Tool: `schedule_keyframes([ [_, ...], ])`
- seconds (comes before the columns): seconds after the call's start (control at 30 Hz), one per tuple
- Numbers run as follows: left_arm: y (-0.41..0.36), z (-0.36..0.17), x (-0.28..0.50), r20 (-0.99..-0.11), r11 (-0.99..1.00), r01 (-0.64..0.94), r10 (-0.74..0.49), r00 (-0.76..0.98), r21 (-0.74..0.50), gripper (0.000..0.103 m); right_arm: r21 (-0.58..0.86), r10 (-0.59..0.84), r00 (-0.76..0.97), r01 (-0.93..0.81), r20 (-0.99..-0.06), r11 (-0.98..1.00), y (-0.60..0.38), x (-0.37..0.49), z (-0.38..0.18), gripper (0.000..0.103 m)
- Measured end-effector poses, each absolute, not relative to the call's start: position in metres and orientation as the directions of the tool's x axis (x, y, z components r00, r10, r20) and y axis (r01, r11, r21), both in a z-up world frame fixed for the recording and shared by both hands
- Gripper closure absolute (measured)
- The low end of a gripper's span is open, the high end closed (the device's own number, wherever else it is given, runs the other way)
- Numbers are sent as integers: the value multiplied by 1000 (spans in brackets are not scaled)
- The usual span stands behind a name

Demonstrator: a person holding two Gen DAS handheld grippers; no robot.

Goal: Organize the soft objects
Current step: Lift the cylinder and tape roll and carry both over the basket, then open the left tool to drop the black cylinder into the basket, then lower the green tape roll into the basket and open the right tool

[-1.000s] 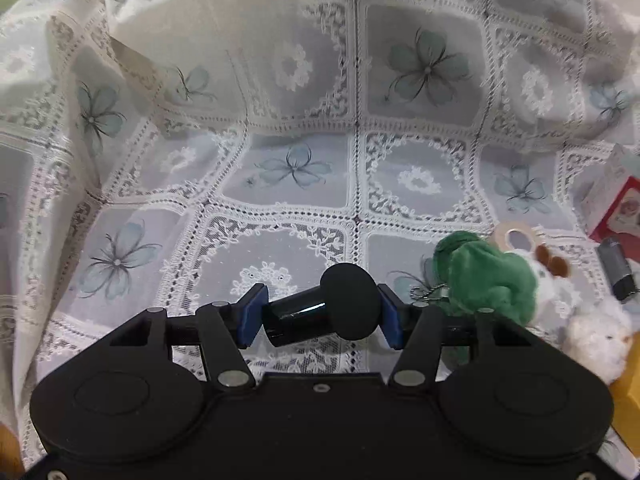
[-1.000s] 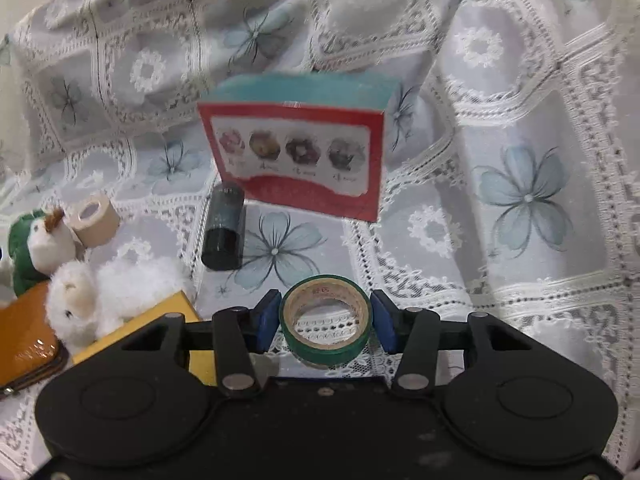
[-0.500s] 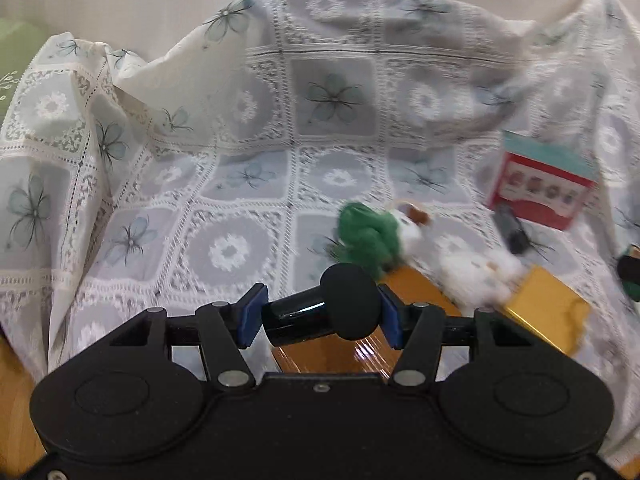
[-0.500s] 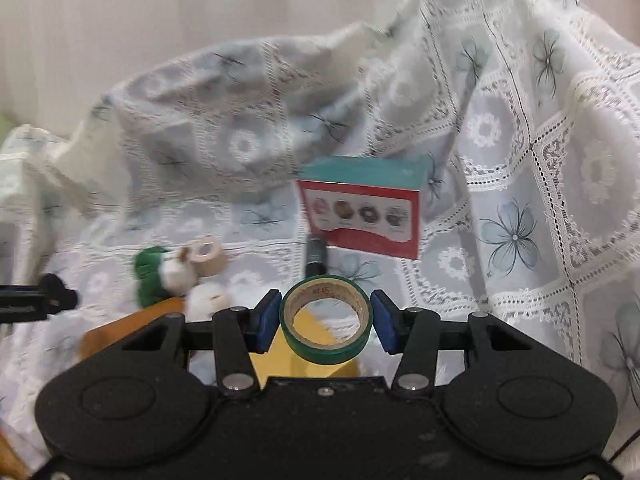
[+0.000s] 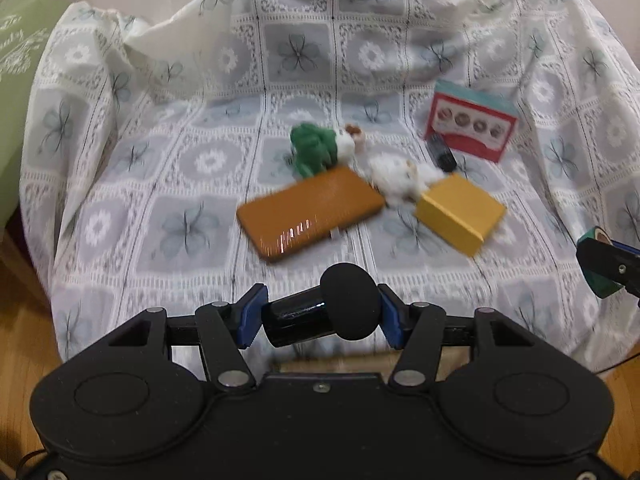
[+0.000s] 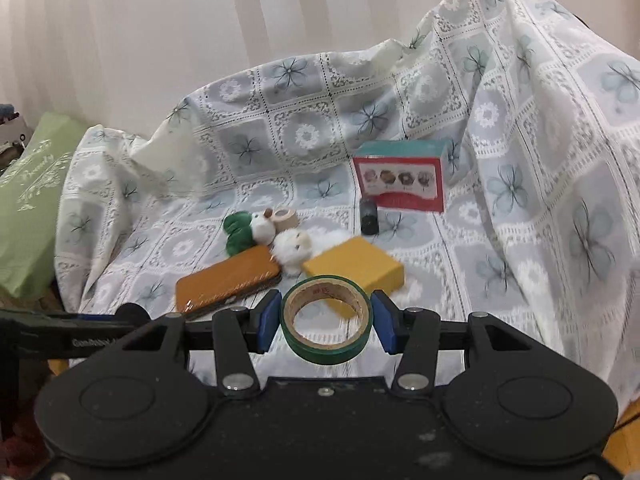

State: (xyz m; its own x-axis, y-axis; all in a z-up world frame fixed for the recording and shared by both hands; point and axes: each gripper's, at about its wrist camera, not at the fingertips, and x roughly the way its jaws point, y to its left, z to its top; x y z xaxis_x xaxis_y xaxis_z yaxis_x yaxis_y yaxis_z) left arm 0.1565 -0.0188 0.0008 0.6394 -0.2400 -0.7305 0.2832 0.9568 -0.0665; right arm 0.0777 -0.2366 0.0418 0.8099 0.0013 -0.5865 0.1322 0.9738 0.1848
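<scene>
My left gripper (image 5: 319,317) is shut on a black cylinder with a round black cap (image 5: 320,314), held crosswise over the front edge of the seat. My right gripper (image 6: 325,322) is shut on a green tape roll (image 6: 326,318), held flat between its blue pads. On the lace-covered seat lie a green and white plush toy (image 5: 320,146) (image 6: 246,230) and a fluffy white plush toy (image 5: 400,178) (image 6: 296,246), both far ahead of the grippers. The right gripper with its green roll shows at the right edge of the left wrist view (image 5: 604,268).
An orange wallet (image 5: 310,212) (image 6: 228,282) and a yellow box (image 5: 460,212) (image 6: 354,270) lie beside the plush toys. A red and teal box (image 5: 472,128) (image 6: 402,180), a small black tube (image 6: 369,218) and a beige tape roll (image 6: 286,218) sit behind. A green cushion (image 6: 28,200) is at the left.
Both grippers have pulled back and risen from the seat, each keeping its object. The plush toys, wallet and boxes now look smaller and farther away.
</scene>
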Motion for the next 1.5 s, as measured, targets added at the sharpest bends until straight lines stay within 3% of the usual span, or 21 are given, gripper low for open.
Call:
schedule_keyframes([
  [0.37, -18, -15, 93, -765, 964, 262, -208, 610, -54, 48, 273, 38, 807, 154, -589, 950, -221, 13, 40, 55],
  [0.9, -21, -35, 45, -783, 979, 196, -165, 600, -56, 48, 289, 56, 819, 138, -571, 947, -201, -42, 44, 55],
  [1.3, -16, -54, 47, -823, 983, 170, -153, 547, -70, 47, 276, 66, 765, 149, -641, 950, -191, -39, 28, 55],
  [1.5, -15, -56, 45, -826, 982, 173, -157, 542, -73, 40, 268, 59, 742, 165, -667, 949, -191, -35, 24, 55],
])
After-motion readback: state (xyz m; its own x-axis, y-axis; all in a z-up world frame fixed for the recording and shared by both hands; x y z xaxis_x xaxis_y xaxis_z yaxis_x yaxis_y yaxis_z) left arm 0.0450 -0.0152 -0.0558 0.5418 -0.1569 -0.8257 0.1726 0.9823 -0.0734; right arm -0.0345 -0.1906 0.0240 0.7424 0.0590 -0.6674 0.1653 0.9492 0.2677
